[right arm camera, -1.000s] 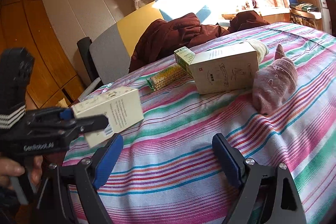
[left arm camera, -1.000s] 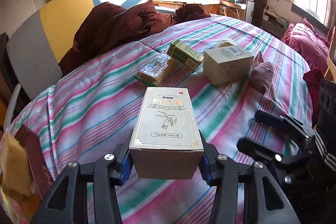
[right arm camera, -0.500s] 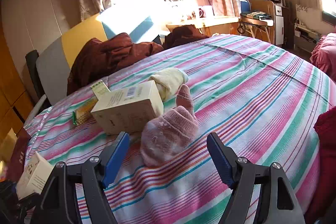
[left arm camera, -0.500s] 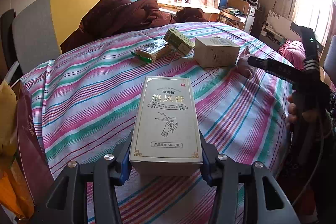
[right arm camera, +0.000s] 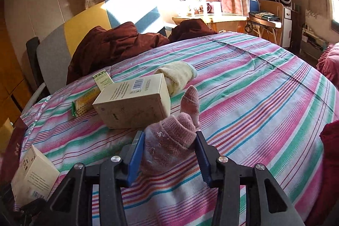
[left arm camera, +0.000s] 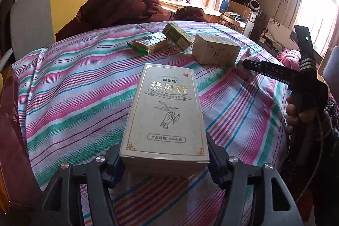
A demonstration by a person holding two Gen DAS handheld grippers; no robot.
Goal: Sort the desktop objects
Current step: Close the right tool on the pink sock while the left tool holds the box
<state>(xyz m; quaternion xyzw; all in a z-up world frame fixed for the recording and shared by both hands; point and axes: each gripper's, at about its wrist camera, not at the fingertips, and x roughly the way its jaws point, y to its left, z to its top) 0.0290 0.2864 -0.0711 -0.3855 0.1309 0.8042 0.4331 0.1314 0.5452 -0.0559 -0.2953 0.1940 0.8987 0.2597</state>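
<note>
Only right wrist view shows cream sock (right arm camera: 178, 74) behind box (right arm camera: 133, 103).

Both grippers black w/ blue pads & silver screws: left gripper (left arm camera: 164, 159), right gripper (right arm camera: 168, 157). Right one has white stripes, "DAS" letters, green light.

Left gripper (left arm camera: 165, 159) clamps a tall grey-white cardboard box with gold print (left arm camera: 166, 118).

Upper centre of the frame, on the pink-and-green striped cloth (left arm camera: 70, 86), lie a clear-wrapped yellow snack packet (left arm camera: 149, 45), a small green carton (left arm camera: 177, 35) and a squat cream box (left arm camera: 216, 51); the black right gripper (left arm camera: 273, 72) enters at the right edge.
</note>
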